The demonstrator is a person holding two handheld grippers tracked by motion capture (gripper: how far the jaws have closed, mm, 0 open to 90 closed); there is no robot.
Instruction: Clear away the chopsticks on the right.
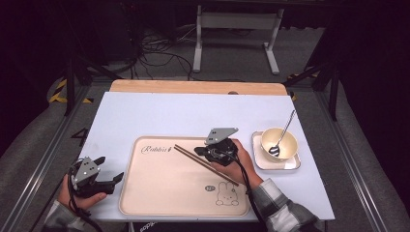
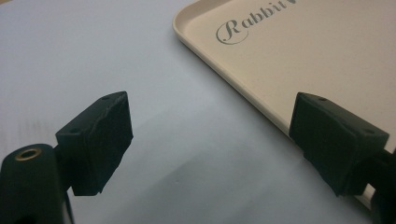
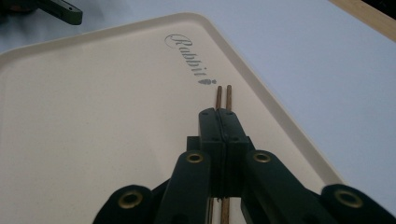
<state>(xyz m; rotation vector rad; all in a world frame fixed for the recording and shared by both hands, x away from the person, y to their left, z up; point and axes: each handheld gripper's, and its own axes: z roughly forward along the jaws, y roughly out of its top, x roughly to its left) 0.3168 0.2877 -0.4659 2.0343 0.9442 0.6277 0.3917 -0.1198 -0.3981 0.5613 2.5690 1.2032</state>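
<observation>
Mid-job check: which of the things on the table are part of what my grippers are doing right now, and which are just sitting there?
In the job:
- chopsticks, clamped in the right gripper
- tray, under the chopsticks

Lying about:
- bowl with a spoon in it, on a small square plate right of the tray
- left gripper, open, idle beside the tray's left edge

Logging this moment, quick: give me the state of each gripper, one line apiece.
Left gripper: open, holding nothing, beside the tray.
Right gripper: shut on the chopsticks over the tray.
</observation>
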